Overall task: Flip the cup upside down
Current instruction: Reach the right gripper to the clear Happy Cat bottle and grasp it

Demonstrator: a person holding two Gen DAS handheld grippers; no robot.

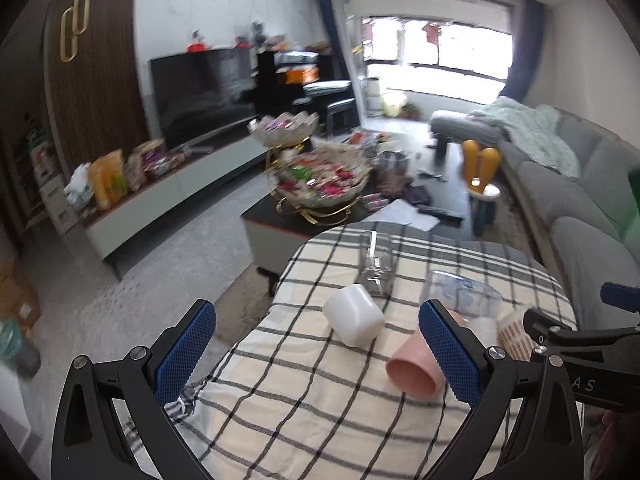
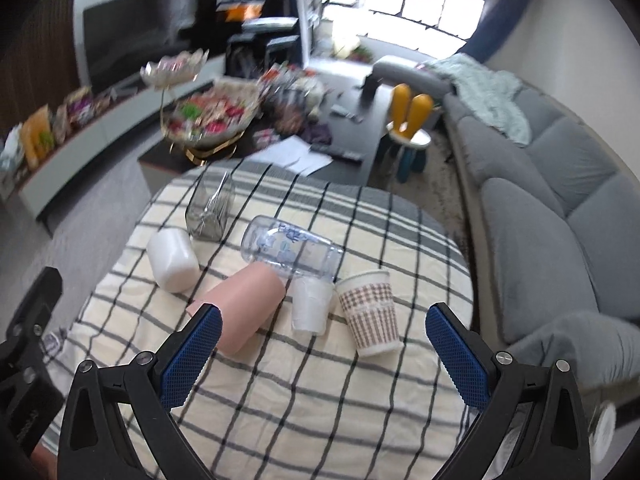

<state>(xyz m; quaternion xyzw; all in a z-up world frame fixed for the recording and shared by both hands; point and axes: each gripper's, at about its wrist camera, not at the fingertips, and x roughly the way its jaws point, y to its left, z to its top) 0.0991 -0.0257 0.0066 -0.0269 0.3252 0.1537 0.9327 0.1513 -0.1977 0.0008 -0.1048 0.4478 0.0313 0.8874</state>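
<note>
Several cups lie or stand on a checked cloth (image 2: 304, 392). A pink cup (image 2: 244, 304) lies on its side; it also shows in the left wrist view (image 1: 412, 368). A white cup (image 2: 172, 260) lies on its side, also in the left wrist view (image 1: 354, 316). A clear printed cup (image 2: 292, 246) lies on its side. A small white plastic cup (image 2: 310, 306) and a patterned paper cup (image 2: 372, 312) stand mouth down. A clear glass (image 2: 212, 208) stands behind. My right gripper (image 2: 322, 354) is open, above the cloth near the cups. My left gripper (image 1: 316, 350) is open and empty.
A coffee table (image 1: 264, 220) with snack bowls stands beyond the cloth-covered surface. A grey sofa (image 2: 540, 208) runs along the right. A small stool with yellow ears (image 2: 410, 128) stands between them. A TV cabinet (image 1: 160, 196) lines the left wall.
</note>
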